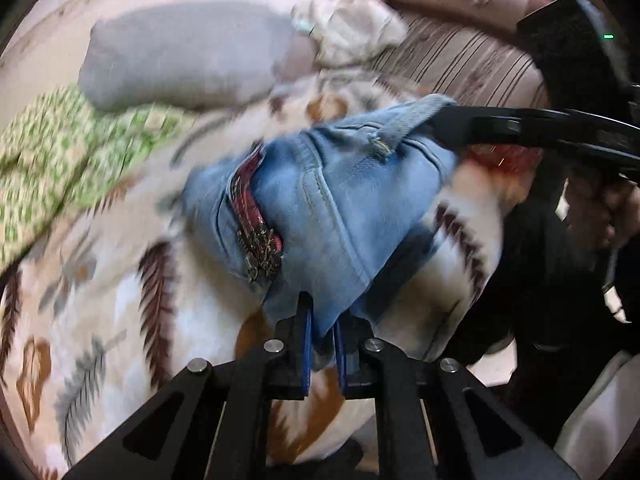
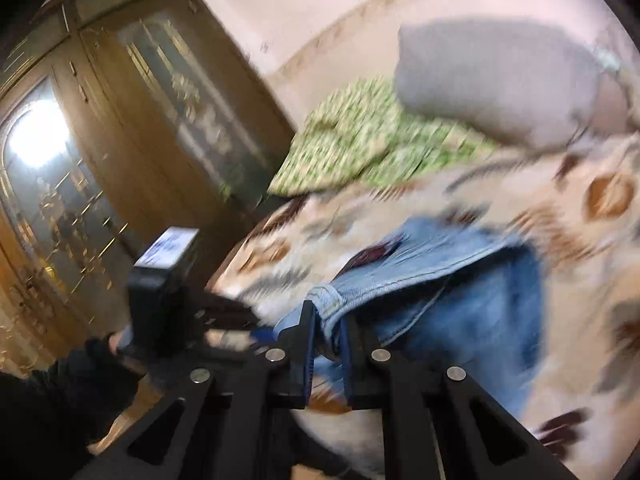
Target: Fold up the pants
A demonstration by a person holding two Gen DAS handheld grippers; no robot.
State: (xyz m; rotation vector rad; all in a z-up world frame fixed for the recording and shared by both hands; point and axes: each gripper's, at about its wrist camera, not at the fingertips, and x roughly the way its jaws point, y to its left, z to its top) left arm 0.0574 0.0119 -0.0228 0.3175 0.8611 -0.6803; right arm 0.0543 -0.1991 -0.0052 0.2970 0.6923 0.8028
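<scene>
Pants [image 1: 340, 200] hang bunched between my left claw [image 1: 322, 336] and right claw [image 2: 328, 340], both clamped on denim, folding barely begun.

Bedroom: bed w/ blanket [image 1: 120, 320], pillow [image 1: 180, 56]

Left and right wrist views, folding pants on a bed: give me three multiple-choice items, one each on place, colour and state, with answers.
1. Where does the grey pillow lie?
A. on the floor
B. beyond the pants, by the wall
C. under the pants

2. What colour are the pants?
A. light blue
B. black
C. red

3. What is the left gripper doing?
A. hanging open
B. shut on the pillow
C. shut on the pants

B, it lies past the denim; A, pale denim; C, denim sits pinched between its jaws.
</scene>
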